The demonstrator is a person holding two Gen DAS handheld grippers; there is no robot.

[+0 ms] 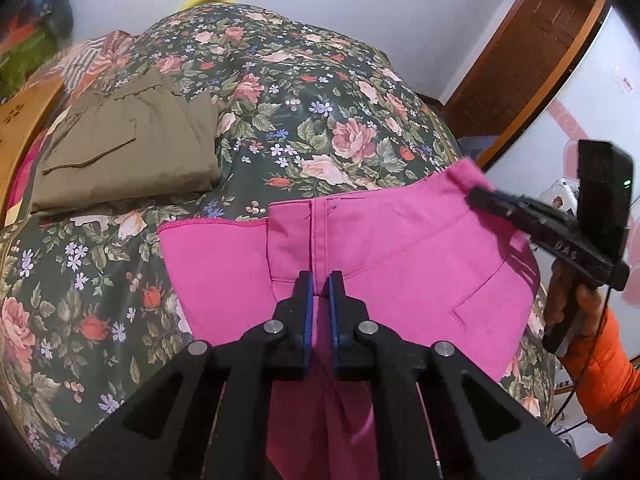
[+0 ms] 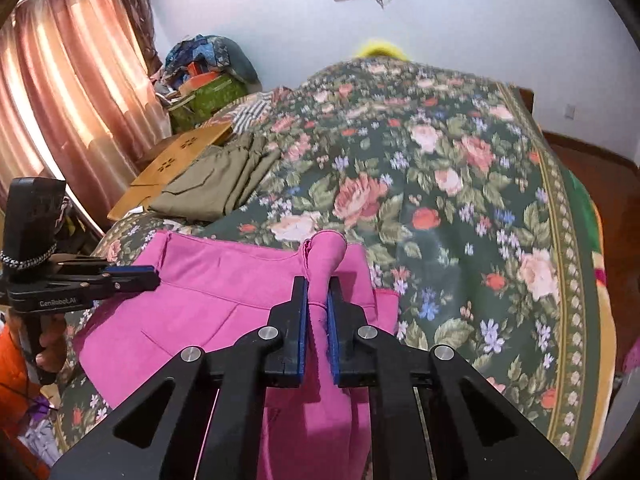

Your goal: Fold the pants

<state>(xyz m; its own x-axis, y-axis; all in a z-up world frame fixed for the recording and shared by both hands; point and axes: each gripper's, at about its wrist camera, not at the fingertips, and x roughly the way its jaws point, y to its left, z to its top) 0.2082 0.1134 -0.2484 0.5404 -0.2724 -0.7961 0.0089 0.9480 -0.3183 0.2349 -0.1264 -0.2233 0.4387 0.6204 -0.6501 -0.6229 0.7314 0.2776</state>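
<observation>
Pants [image 1: 380, 264], bright pink, lie at the near edge of the bed [image 1: 320, 128], spread over the floral bedspread with part of the fabric hanging down toward the cameras.

Going left to right in the left wrist view: a folded olive-green garment [image 1: 124, 152] sits well apart from the pink pair, up near the far left side of the bed, next to a tan cardboard box [image 1: 20, 128]. Then comes the left gripper [image 1: 320, 284], jaws pinched nearly together on a fold of the pink fabric, right around a seam line (the cloth runs down between the blue pads). Further right, the right gripper [image 1: 476, 194] reaches in from the side, its tip at a bunched-up corner of the pants, held by a hand [image 1: 568, 300] with an orange sleeve [image 1: 608, 360] below it.

The right wrist view shows that grip better: the right gripper's [image 2: 318, 296] jaws are closed tight on a rolled tuft of pink fabric that sticks up past the fingertips. At the far left of that view the left gripper [image 2: 132, 276] shows side-on at the other edge of the pants, with pink curtains [image 2: 72, 92] behind it.
</observation>
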